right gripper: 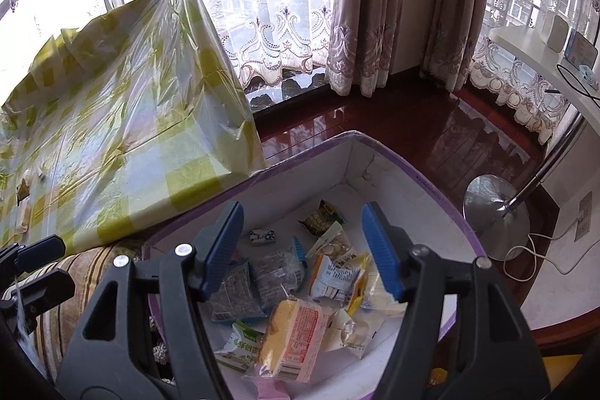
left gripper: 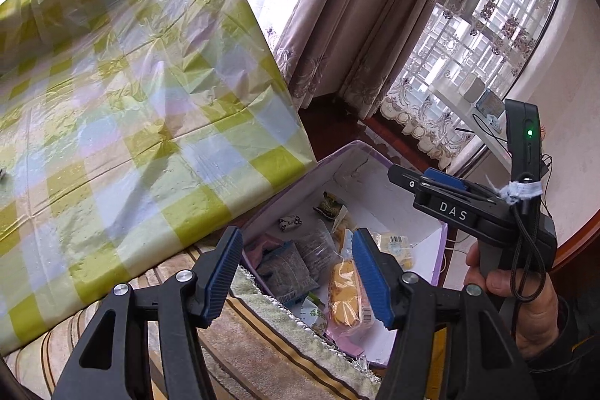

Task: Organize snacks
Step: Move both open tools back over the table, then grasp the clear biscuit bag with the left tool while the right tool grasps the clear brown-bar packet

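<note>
At the left of both views lies the tabletop (left gripper: 123,122) under a green check cloth. It looks almost bare in the left wrist view. In the right wrist view, 1 small wrapper (right gripper: 23,192) sits at its far left edge, too small to name.

Low and middle in the left wrist view is the left tool (left gripper: 296,278). Its blue pads stand apart and nothing is between them. It hangs over the near rim of the box (left gripper: 378,175).

The box sits just right of the tabletop, on a striped cushion (left gripper: 262,343). The snacks (right gripper: 292,283) lie in a heap on its white floor. A yellow cake (right gripper: 290,340) in clear wrap lies nearest, dark packs (right gripper: 234,291) to its left.

The right tool (right gripper: 302,252) hangs right above that heap. Its pads are apart too, and they hold nothing. A hand (left gripper: 525,302) holds it at the lower right of the left wrist view.

I think a snack has been let go and the next one must be fetched. To do it well:
- Lift both tools straight up first, so the pads do not snag the box rim.
- Keep the pads wide until 1 snack sits between them.
- Pinch soft packs at the sealed edge, gently.
- Drop each 1 low, in a free spot at the back of the box.
</note>
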Demonstrator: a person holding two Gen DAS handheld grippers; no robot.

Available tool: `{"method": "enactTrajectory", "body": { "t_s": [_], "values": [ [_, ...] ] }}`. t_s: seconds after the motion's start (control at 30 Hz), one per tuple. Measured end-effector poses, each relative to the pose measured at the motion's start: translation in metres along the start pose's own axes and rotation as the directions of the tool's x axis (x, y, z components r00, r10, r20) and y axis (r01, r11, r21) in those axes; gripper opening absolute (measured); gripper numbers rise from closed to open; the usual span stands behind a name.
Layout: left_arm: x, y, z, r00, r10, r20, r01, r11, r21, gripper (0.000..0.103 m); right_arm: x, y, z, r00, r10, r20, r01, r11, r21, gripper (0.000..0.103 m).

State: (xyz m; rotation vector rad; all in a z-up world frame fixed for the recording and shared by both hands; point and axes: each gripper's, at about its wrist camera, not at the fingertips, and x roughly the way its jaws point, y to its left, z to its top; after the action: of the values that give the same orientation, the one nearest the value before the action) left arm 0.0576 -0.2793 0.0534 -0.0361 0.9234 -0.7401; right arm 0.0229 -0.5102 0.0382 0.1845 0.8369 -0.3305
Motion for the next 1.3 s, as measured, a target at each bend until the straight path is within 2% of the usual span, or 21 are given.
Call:
{"method": "enactTrajectory", "body": {
  "t_s": [0.37,0.57,0.93,1.17,1.3],
  "values": [
    [-0.031,0.065,0.007,0.991,0.105,0.082,-0.094,0.987,-0.127,0.062,-0.006,0.064,0.012,0.995,0.096,0.011,-0.094,0.99,-0.105,0.07],
    [-0.052,0.111,0.003,0.973,0.2,0.11,-0.173,0.961,-0.216,0.062,-0.003,0.111,0.01,0.983,0.18,-0.021,-0.181,0.97,-0.159,0.07],
    [-0.089,0.202,-0.016,0.929,0.353,0.112,-0.285,0.874,-0.394,0.062,0.004,0.189,0.008,0.954,0.291,-0.073,-0.3,0.925,-0.233,0.07],
    [-0.11,0.26,-0.033,0.895,0.44,0.069,-0.342,0.779,-0.526,0.062,0.009,0.231,0.006,0.942,0.323,-0.092,-0.335,0.895,-0.294,0.07],
    [-0.112,0.284,-0.039,0.886,0.462,0.033,-0.366,0.741,-0.563,0.063,0.014,0.25,0.005,0.936,0.335,-0.106,-0.351,0.879,-0.323,0.07]
  ]
}}
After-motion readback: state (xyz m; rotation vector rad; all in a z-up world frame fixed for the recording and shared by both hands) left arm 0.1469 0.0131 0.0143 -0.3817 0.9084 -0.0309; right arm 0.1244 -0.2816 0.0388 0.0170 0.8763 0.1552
